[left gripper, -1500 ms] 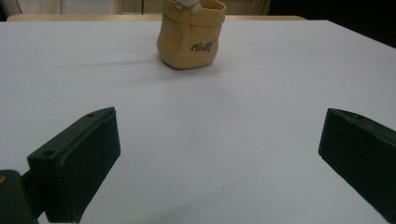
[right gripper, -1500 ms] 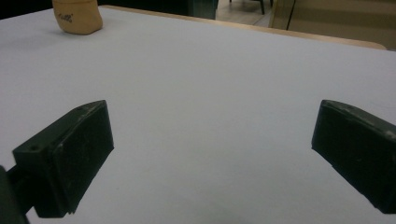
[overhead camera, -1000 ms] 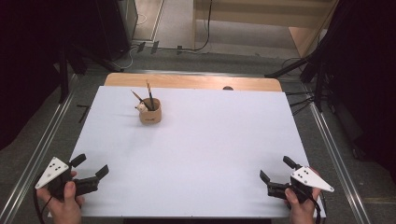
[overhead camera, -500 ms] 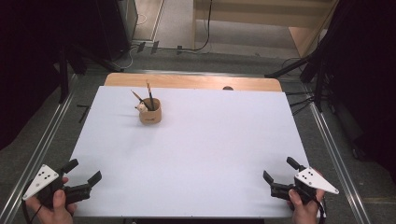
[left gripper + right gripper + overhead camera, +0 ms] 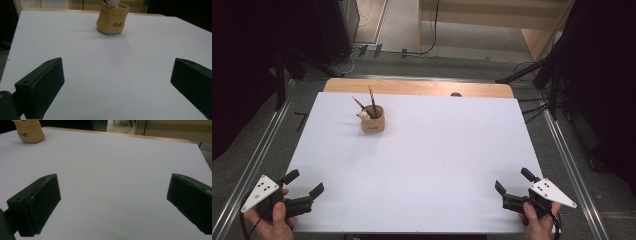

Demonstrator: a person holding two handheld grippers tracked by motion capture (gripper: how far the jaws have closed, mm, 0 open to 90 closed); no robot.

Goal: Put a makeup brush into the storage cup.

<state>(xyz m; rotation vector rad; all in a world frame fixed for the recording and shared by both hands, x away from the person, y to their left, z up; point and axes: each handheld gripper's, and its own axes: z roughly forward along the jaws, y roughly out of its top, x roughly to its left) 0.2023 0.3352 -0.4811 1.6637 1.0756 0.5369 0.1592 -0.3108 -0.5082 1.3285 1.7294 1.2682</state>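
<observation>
A tan pouch-shaped holder [image 5: 373, 120] with pencils and a small white figure stands on the white table top [image 5: 427, 165], at the far left. The left gripper view shows the holder [image 5: 112, 18] straight ahead, and in the right gripper view the holder [image 5: 28, 131] is far off to the left. My left gripper [image 5: 305, 182] hovers at the near left corner, held in a hand. Its jaws stand wide open and empty [image 5: 117, 82]. My right gripper [image 5: 513, 180] is at the near right corner, also open with nothing between its jaws [image 5: 115, 202].
A wooden strip [image 5: 417, 87] shows along the table's far edge, with a small dark spot [image 5: 456, 94] on it. Metal rails [image 5: 262, 150] run down both sides of the table. Dark stands and cables are on the floor beyond.
The left hand has drawn its gripper slightly back toward the near edge. The right gripper has drifted a little to the right. Both stay open.
</observation>
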